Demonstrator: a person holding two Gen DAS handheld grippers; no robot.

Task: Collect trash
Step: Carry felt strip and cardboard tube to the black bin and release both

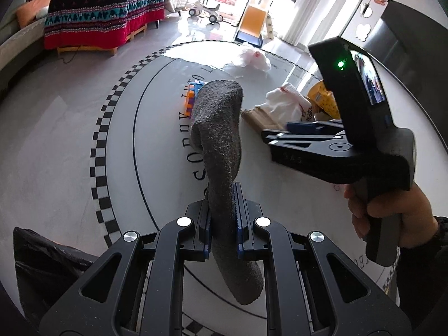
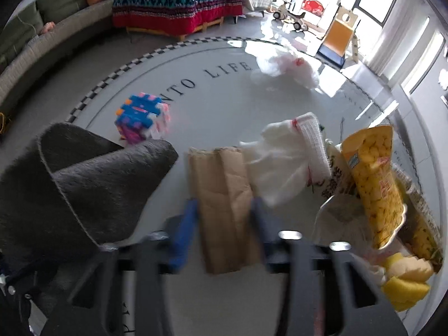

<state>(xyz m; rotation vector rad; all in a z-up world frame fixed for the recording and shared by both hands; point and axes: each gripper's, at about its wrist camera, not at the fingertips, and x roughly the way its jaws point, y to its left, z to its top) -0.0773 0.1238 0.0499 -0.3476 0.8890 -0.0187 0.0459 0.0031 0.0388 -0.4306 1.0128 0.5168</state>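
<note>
Left tool is clamped on a dark grey fuzzy sock, its blue-padded fingers pressing the sock's middle from both sides; the toe end rises up and away from the camera while the other end droops toward it. Held out above the round white worktop with its checkered border and black lettering, the sock hangs clear of the surface.

Right tool, gripped by a bare hand low on its black handle, reaches in level from the right side. Its fingers stand apart on either side of a flat brown paper bag lying on the worktop; motion blur hides whether they touch it.

Just beside the paper bag lies a crumpled white plastic bag, then a yellow snack packet leaning upright. A multicoloured block cube toy sits beyond the sock, and another white plastic bag lies near the far edge. Black bin liner shows at the lower left.
</note>
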